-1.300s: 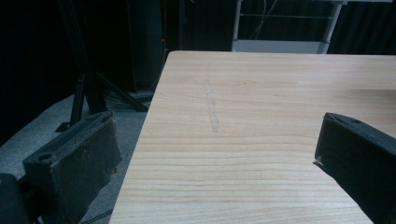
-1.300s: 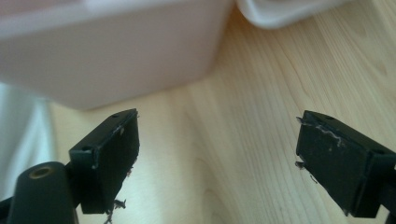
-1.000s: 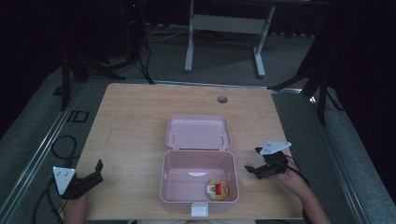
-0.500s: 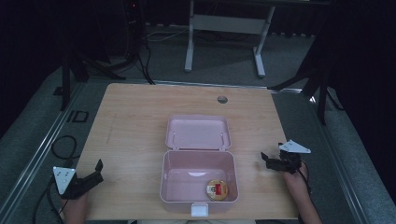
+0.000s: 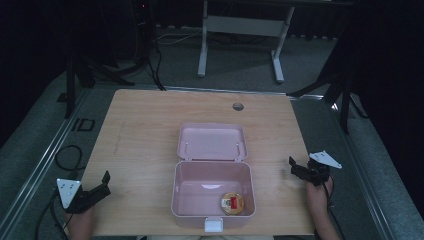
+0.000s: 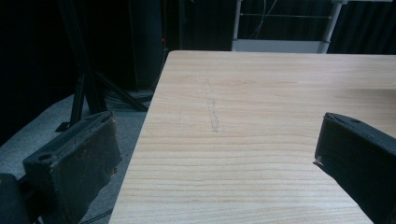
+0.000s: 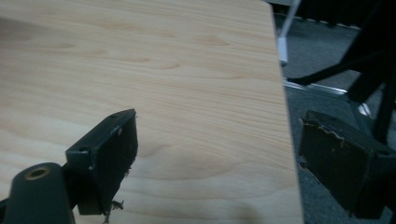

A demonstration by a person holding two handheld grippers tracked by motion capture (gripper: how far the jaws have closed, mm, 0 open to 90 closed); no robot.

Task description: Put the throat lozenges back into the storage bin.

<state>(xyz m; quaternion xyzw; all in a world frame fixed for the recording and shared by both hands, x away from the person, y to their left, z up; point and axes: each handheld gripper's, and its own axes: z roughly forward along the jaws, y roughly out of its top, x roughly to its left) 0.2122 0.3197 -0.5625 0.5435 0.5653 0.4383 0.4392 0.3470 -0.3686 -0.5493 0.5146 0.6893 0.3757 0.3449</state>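
Dark studio flooring and black stands surround the wooden table (image 5: 150, 130). At its centre sits the pink box (image 5: 212, 200), lid (image 5: 212, 142) folded back flat behind it, with a small round tin (image 5: 232, 202) in the near right corner of the tray.

Both tongs rest at the table's near edges, well apart from the box. Left gripper (image 5: 102, 186): jaws wide apart, holding nothing. Right gripper (image 5: 296, 167): jaws likewise spread, empty.

Judged status: idle, either between steps or finished. Any next move on the lid or tin calls for a reach inward.

Each gripper view confirms the bare gap between its jaws over wood grain; the high view alone gives the box layout.
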